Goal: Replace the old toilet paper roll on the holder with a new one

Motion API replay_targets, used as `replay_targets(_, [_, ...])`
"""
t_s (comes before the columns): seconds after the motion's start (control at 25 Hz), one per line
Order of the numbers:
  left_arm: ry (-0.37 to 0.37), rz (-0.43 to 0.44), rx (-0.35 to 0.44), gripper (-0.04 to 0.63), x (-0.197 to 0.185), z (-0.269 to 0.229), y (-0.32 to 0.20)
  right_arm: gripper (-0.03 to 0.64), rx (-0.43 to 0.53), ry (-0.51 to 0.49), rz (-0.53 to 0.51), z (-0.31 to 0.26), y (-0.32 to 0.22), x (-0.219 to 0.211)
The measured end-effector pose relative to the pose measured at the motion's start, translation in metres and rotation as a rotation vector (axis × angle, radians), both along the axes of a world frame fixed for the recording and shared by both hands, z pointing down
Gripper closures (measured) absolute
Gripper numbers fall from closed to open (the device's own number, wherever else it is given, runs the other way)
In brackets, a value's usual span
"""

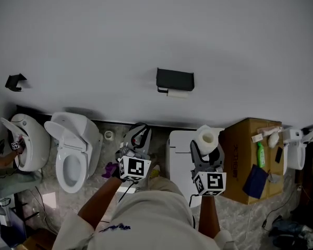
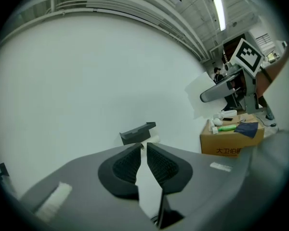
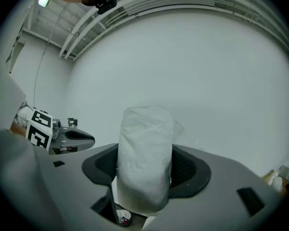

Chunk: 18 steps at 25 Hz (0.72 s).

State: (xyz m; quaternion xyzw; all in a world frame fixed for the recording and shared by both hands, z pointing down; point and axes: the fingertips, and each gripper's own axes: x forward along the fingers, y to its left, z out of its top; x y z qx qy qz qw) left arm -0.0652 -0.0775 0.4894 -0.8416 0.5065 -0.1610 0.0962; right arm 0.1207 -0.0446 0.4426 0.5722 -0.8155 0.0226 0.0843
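A black toilet paper holder (image 1: 175,79) hangs on the pale wall, with the thin old roll (image 1: 178,93) under it. In the left gripper view the holder (image 2: 137,132) and old roll (image 2: 154,138) lie straight ahead, some way off. My left gripper (image 1: 136,139) (image 2: 143,148) is held low in front of me. Its jaws are nearly together with only a thin slit and nothing between them. My right gripper (image 1: 207,148) (image 3: 145,170) is shut on a new white roll (image 1: 207,137) (image 3: 144,148), which stands upright between its pads, below and right of the holder.
A white toilet (image 1: 73,150) with its lid up stands at the left, and another toilet (image 1: 28,139) beyond it. A white cabinet (image 1: 178,145) sits below the holder. A cardboard box (image 1: 248,163) (image 2: 231,141) at the right carries a green bottle (image 1: 260,154). A black hook (image 1: 14,81) is on the wall.
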Motion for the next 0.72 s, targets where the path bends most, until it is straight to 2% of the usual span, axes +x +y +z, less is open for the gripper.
replay_targets(0.12, [-0.019, 0.016, -0.050, 0.524, 0.018, 0.013, -0.030, 0.327, -0.008, -0.013, -0.013, 0.004, -0.021, 0.010])
replay_targets(0.24, [-0.074, 0.021, -0.072, 0.486, 0.032, 0.024, -0.058, 0.327, -0.009, -0.020, -0.030, 0.007, -0.039, 0.020])
replay_targets(0.52, [-0.309, 0.061, -0.002, 0.419, 0.057, 0.034, -0.097, 0.327, -0.027, -0.019, -0.050, 0.018, -0.062, 0.036])
replay_targets(0.72, [-0.440, 0.084, -0.016, 0.382, 0.065, 0.059, -0.116, 0.327, -0.031, -0.015, -0.052, 0.018, -0.067, 0.044])
